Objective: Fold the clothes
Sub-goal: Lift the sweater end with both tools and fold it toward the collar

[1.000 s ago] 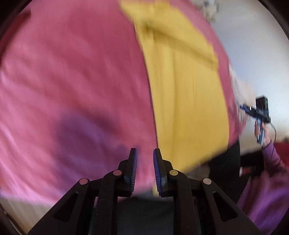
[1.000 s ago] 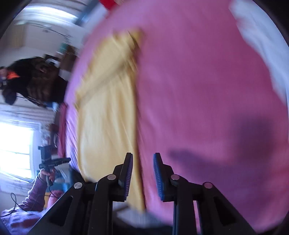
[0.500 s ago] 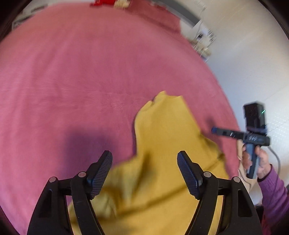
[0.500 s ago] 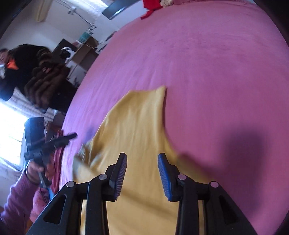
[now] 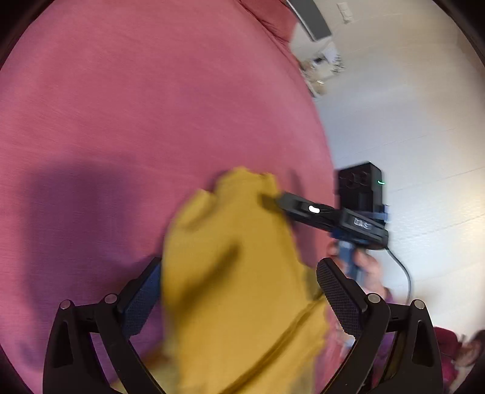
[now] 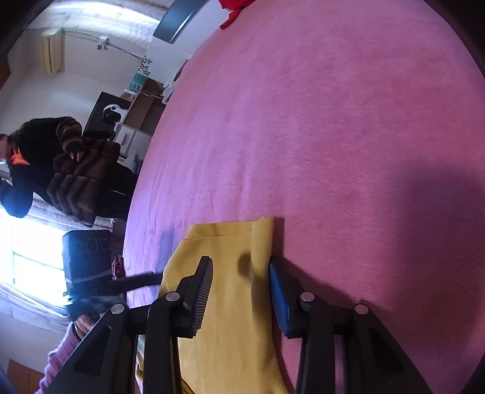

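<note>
Pink bedspread (image 6: pixel 333 121) fills most of both wrist views, smooth, with a soft shadow patch ahead-left in the left wrist view. White wall (image 5: pixel 409 106) to the right of the bed, plain, evenly lit. A dark flat panel (image 6: pixel 171 25) sits high on the wall beyond the bed. To the left in the right wrist view: bright window (image 6: pixel 27 257), overexposed; wall-mounted air conditioner (image 6: pixel 53 50) near the ceiling; low white shelf unit (image 6: pixel 133 133) alongside the bed edge. A person in a dark jacket (image 6: pixel 33 157) stands by the window.
</note>
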Demonstrator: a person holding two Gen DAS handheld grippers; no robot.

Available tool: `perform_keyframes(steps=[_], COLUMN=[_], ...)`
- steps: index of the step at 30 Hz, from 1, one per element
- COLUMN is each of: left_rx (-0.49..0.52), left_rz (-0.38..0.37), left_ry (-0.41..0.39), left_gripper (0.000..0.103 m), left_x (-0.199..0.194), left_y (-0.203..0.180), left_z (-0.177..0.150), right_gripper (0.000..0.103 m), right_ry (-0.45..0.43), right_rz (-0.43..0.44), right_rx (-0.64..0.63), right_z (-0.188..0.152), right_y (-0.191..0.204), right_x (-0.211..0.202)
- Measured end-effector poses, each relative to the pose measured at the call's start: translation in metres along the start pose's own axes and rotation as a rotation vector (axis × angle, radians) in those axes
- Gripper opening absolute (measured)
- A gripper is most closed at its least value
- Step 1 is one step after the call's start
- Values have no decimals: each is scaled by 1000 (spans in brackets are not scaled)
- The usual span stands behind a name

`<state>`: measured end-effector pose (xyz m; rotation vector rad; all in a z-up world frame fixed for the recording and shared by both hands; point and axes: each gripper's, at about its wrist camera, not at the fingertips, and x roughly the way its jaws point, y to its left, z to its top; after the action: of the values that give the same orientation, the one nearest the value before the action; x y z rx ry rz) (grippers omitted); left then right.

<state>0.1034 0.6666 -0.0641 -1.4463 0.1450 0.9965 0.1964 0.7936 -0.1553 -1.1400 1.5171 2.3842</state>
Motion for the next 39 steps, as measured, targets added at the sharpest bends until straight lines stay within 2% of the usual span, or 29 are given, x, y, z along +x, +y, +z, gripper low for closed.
perform_keyframes(steps=[3,4,6,7,8,10,14,16,21,25,29,33,35,36,37,38,39], left_rx=[29,14,-35,-59,-92,-117,-59,-29,23,172,292,252,223,213,202,205,206], left_rz=[10,3,-10,7,26,38,59,66,-47,-87,-88,-72,-34,-11,11,37,59], left_ry=[-34,-54,-89,-97,-101,-98,-123,-148,-288,-341,-345,-325,-300,-288,-275,-270,-261], left_gripper=[99,93,64,33,22,19,11,9,8,9,9,9,9,9,9,14,15], left_x=[8,7,4,5,8,16,19,7,-50,-83,-89,-68,-62,-59,-57,-59,-61], left_y=[-3,-1,6,9,13,14,-4,-11,-29,-51,-64,-49,-40,-36,-32,-30,-30], left_z=[0,-1,-3,0,3,5,2,-1,-29,-82,-153,-211,-234,-246,-257,-268,-277], right_gripper=[27,24,19,10,6,5,5,5,5,5,5,7,15,26,26,25,25], right_ry=[0,1,3,10,17,17,-17,-24,-36,-42,-38,-32,-35,-33,-31,-29,-35], right_rz=[18,14,1,-16,-35,-49,-35,-18,46,92,81,40,-5,-27,-48,-69,-61], right_rx=[40,41,37,30,21,26,-18,-58,-140,-214,-219,-212,-202,-180,-154,-128,-93], right_z=[-3,-2,1,3,6,6,2,-4,-38,-95,-163,-223,-246,-255,-264,-272,-282], right_y=[-8,-9,-10,-8,-6,-5,12,24,56,74,60,38,28,21,15,8,1], right_x=[-5,-5,-6,-3,0,-1,-14,-25,-68,-99,-110,-106,-105,-106,-108,-110,-116])
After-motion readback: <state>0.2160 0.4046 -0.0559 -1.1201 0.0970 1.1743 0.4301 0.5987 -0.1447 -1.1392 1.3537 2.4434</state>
